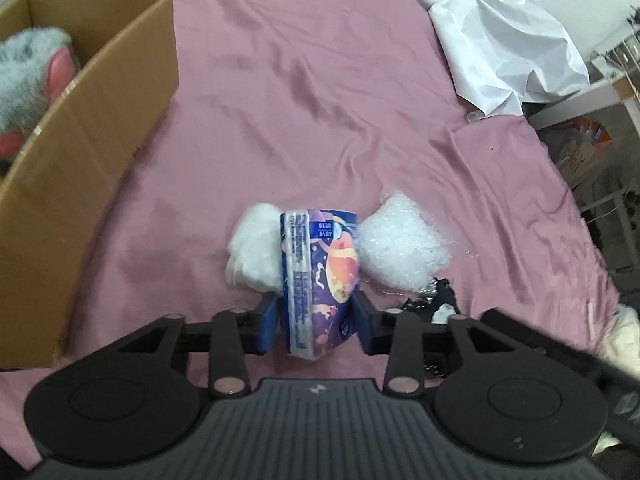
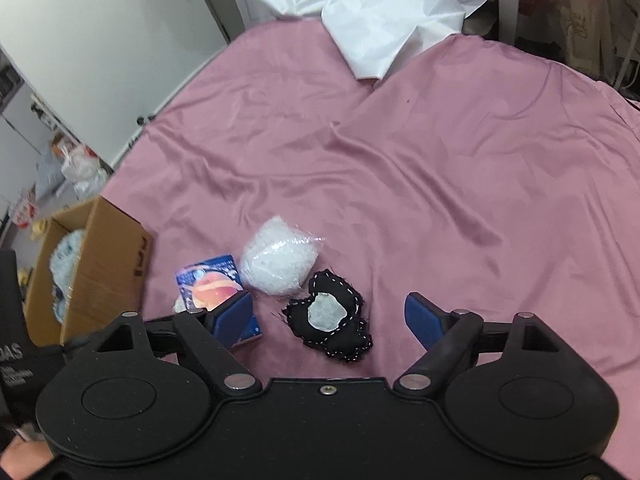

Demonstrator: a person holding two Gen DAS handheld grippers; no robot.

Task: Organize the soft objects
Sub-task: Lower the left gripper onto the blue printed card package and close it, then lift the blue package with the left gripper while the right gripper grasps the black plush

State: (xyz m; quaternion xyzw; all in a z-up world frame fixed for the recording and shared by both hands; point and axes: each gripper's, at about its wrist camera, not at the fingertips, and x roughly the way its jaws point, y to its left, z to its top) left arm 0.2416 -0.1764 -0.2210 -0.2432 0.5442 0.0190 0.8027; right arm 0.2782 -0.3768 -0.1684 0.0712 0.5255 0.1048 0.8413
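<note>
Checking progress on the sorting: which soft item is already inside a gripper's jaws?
The tissue pack, pinched by the left gripper; the bubble wrap wad and black patch lie loose.

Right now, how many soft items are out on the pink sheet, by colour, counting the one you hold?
Purple printed tissue pack, held in the left tool: 1
White: 2, a fluffy wad and a crinkly plastic bundle
Black stitched fabric patch: 1
Total: 4

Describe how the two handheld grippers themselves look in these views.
Both look alike: the left gripper and right gripper have matte black bodies with round domed side caps, black linkage bars pinned by silver rivets, and blue pads on the jaws. The left shows a ribbed grey centre plate with a small logo.
</note>
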